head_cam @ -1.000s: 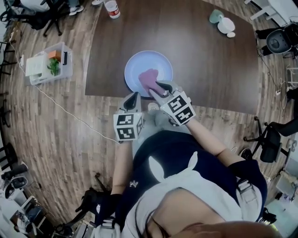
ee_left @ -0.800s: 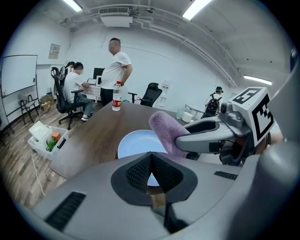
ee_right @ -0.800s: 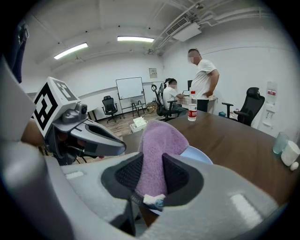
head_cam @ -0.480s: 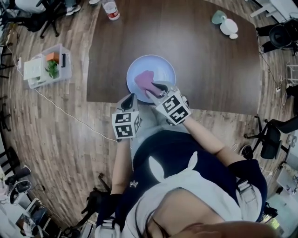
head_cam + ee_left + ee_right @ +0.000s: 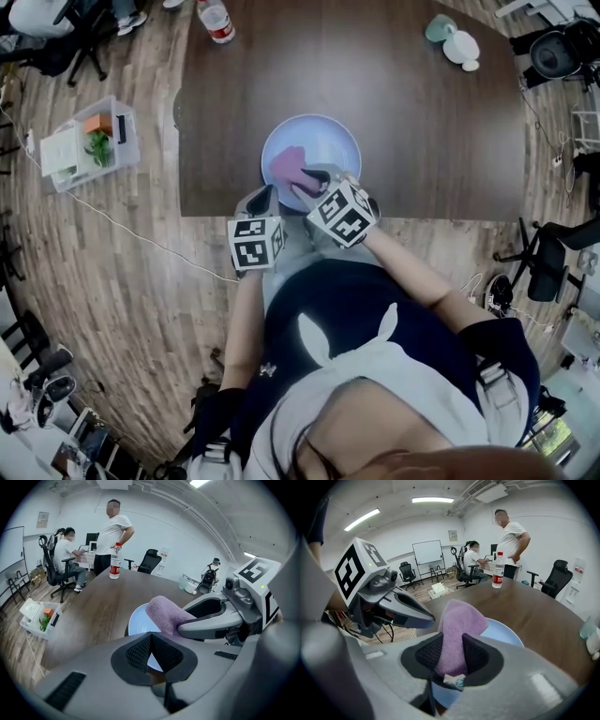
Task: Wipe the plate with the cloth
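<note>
Wood-plank floor (image 5: pixel 122 262) all round, and on it the big dark-brown table (image 5: pixel 422 112) carrying the landmark here, a pale blue plate (image 5: pixel 333 141) that sits close to the table edge nearest the person wearing the camera. Far beyond the plate, past the table's other end, a person in a white T-shirt (image 5: pixel 112 531) stands and another (image 5: pixel 65 555) sits in an office chair. Off to the plate's left, down on the floor, there's a clear plastic bin (image 5: pixel 89 141) with some orange and green items inside. Now the tools: the right gripper (image 5: pixel 451 644) reaches in over the plate's near rim, and its jaws are clamped on a purple cloth (image 5: pixel 287 163), with the fabric bunched between the pads and pushing out past them. That cloth sits over the near-left part of the plate; it looks low over the surface, though I can't say for sure it's actually touching. The left gripper (image 5: pixel 150 641) sits just beside the plate's near-left rim, alongside its partner, jaws drawn together with the pad tips meeting and nothing caught between them. Well beyond the plate, at the table's far-left edge, a plastic bottle with a red label (image 5: pixel 217 21) stands upright. At the far-right corner, well apart from the plate, sit a small teal cup (image 5: pixel 434 33) and a couple of white pieces (image 5: pixel 460 51) next to it.
</note>
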`<state>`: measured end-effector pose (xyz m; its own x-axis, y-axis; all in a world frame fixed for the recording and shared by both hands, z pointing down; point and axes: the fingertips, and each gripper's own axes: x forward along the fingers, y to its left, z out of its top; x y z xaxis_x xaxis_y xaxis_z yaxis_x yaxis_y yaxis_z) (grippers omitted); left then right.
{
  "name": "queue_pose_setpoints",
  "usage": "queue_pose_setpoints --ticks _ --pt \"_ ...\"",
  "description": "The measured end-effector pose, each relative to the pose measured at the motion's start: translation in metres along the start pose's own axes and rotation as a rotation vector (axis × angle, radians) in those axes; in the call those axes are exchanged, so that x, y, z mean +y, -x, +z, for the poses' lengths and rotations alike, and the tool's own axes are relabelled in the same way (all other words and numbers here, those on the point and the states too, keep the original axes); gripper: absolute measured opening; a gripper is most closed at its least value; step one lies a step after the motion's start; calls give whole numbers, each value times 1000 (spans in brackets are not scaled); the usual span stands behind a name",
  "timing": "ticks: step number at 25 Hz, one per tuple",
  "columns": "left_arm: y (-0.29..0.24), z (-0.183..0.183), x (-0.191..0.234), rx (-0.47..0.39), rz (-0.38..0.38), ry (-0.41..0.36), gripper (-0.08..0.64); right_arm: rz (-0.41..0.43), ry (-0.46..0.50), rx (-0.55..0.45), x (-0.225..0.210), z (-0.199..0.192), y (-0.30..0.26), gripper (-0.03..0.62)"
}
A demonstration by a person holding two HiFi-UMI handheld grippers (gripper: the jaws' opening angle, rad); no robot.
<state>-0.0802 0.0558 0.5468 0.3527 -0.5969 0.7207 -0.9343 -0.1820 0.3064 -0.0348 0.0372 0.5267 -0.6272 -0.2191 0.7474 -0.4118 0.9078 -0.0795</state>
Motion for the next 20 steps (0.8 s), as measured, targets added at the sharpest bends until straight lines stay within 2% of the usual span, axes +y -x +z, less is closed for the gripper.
queue_pose_setpoints --ticks 11,20 --pt "-19 -12 8 71 -48 -8 6 16 21 124 -3 -12 -31 118" --pt "-36 -11 22 105 -74 -7 6 30 17 183 -11 -9 -62 118"
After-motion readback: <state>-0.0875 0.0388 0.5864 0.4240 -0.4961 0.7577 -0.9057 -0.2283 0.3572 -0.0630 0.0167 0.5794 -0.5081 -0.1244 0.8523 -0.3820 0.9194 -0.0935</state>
